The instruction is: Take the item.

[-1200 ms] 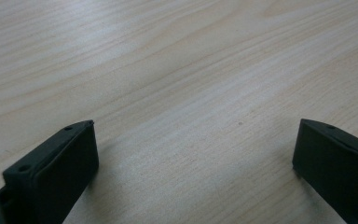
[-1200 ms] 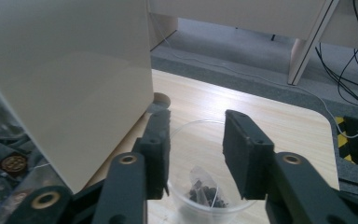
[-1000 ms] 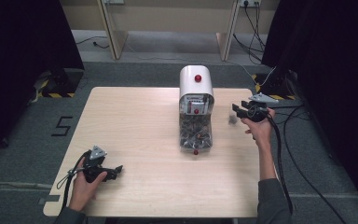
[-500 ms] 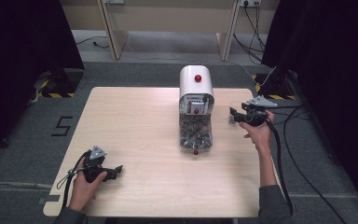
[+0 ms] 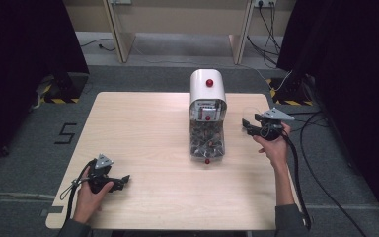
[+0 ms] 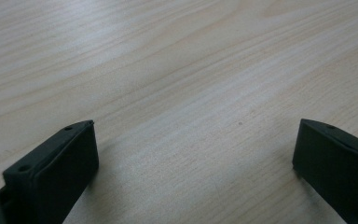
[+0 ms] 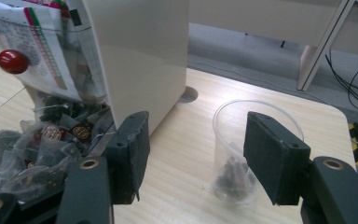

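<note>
A dispenser (image 5: 207, 89) with a white domed top and red knobs stands at the table's middle back, and its clear bin (image 5: 207, 140) holds several dark wrapped pieces. To its right stands a clear plastic cup (image 7: 240, 154) with a few dark pieces at the bottom; it is faint in the high view (image 5: 250, 112). My right gripper (image 7: 198, 116) is open, its jaws have just been opening, and the cup stands just past the fingertips with no pad pressing on it. My left gripper (image 5: 123, 180) rests open at the front left, with only bare wood between its jaws (image 6: 196, 123).
The light wooden table (image 5: 143, 128) has rounded corners and grey floor around it. Cables trail from both grippers, the right one (image 5: 296, 168) off the table's right edge. A red knob (image 7: 12, 61) sticks out of the dispenser's front, left of my right gripper.
The right gripper's jaws stand wider than before and the hand has shifted a little toward the near edge. The left hand has not moved.
</note>
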`<state>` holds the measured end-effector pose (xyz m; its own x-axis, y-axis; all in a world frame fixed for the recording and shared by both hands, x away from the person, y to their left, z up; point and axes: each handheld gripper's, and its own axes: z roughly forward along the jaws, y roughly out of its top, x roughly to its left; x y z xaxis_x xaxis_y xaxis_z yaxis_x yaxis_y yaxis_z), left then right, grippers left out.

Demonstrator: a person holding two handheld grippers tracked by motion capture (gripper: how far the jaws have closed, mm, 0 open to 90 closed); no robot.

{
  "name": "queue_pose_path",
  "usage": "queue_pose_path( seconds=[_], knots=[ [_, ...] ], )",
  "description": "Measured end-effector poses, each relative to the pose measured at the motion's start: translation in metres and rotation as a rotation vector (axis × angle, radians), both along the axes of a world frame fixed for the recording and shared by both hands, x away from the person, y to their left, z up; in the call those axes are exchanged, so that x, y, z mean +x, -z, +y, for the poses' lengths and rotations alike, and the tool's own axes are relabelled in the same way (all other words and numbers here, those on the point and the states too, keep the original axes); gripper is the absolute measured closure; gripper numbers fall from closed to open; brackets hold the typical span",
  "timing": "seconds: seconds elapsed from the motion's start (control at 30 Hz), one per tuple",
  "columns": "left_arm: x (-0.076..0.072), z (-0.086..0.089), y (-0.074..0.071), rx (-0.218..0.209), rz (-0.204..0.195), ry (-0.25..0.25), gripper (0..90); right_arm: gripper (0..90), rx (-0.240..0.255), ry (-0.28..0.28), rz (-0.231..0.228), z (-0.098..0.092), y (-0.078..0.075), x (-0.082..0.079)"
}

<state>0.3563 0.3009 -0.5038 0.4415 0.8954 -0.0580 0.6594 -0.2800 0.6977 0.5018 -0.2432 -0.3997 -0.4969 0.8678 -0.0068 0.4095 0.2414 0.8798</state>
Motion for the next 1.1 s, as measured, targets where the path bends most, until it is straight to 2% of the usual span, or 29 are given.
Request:
queue_pose_path(
  seconds=[0.1, 0.13, 0.47, 1.1],
  knots=[
    [0.000, 0.000, 0.000, 0.000, 0.000, 0.000, 0.0, 41.8, 0.020, -0.003, -0.009, 0.000, 0.005, -0.004],
    [0.000, 0.000, 0.000, 0.000, 0.000, 0.000, 0.0, 41.5, 0.008, -0.007, 0.005, 0.000, 0.005, -0.005],
    [0.000, 0.000, 0.000, 0.001, 0.000, 0.000, 0.0, 41.4, -0.003, -0.019, 0.000, 0.001, 0.007, -0.013],
    [0.000, 0.000, 0.000, 0.001, 0.000, 0.000, 0.0, 40.6, 0.014, -0.047, 0.014, 0.004, 0.008, -0.027]
  ],
)
